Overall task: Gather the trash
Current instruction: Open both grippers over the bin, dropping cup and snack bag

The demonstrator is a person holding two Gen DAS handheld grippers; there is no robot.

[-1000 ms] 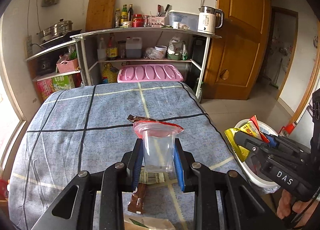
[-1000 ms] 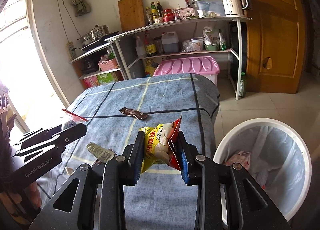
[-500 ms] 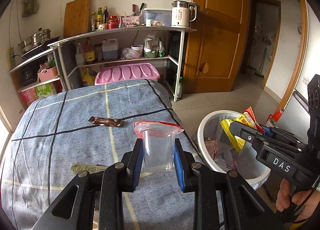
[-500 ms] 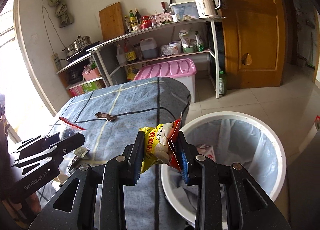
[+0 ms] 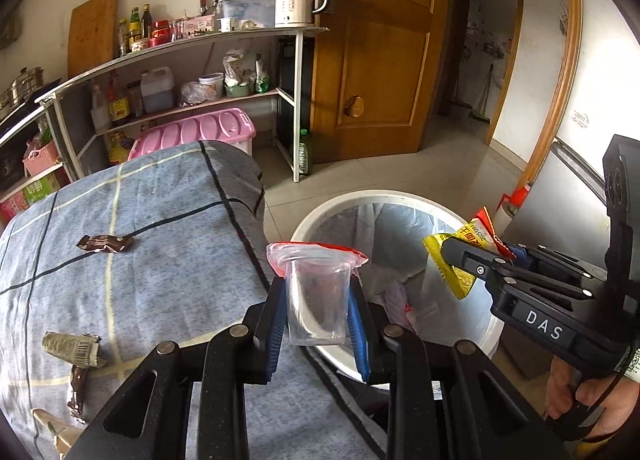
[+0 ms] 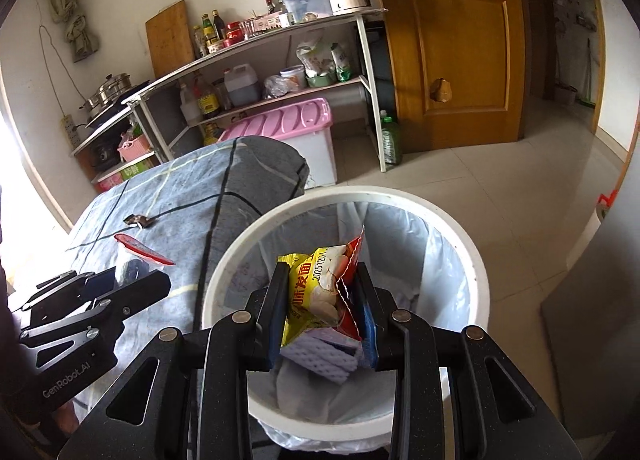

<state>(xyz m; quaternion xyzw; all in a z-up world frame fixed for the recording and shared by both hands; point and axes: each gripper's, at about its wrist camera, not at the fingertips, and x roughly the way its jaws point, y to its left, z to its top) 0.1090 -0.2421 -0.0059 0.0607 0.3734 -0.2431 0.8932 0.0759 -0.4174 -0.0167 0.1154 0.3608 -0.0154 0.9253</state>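
My left gripper (image 5: 317,310) is shut on a clear plastic cup (image 5: 316,300) with a peeled red lid, held at the table's right edge beside the bin rim. My right gripper (image 6: 323,314) is shut on a yellow and red snack packet (image 6: 320,292) and holds it over the open white trash bin (image 6: 476,260). The bin (image 5: 320,216) has a pale liner and some trash inside. The right gripper (image 5: 472,260) with the packet (image 5: 456,272) also shows in the left wrist view. The left gripper (image 6: 132,276) shows in the right wrist view.
On the blue checked tablecloth (image 5: 160,260) lie a brown wrapper (image 5: 105,243), a crumpled barcode wrapper (image 5: 72,350) and more wrappers at the near left. A pink storage box (image 5: 192,132), a loaded shelf unit (image 5: 180,60) and a wooden door (image 5: 384,44) stand behind.
Both grippers have swung right, from over the table toward the bin. The packet now hangs over the bin opening and the cup has reached the table edge beside the bin.
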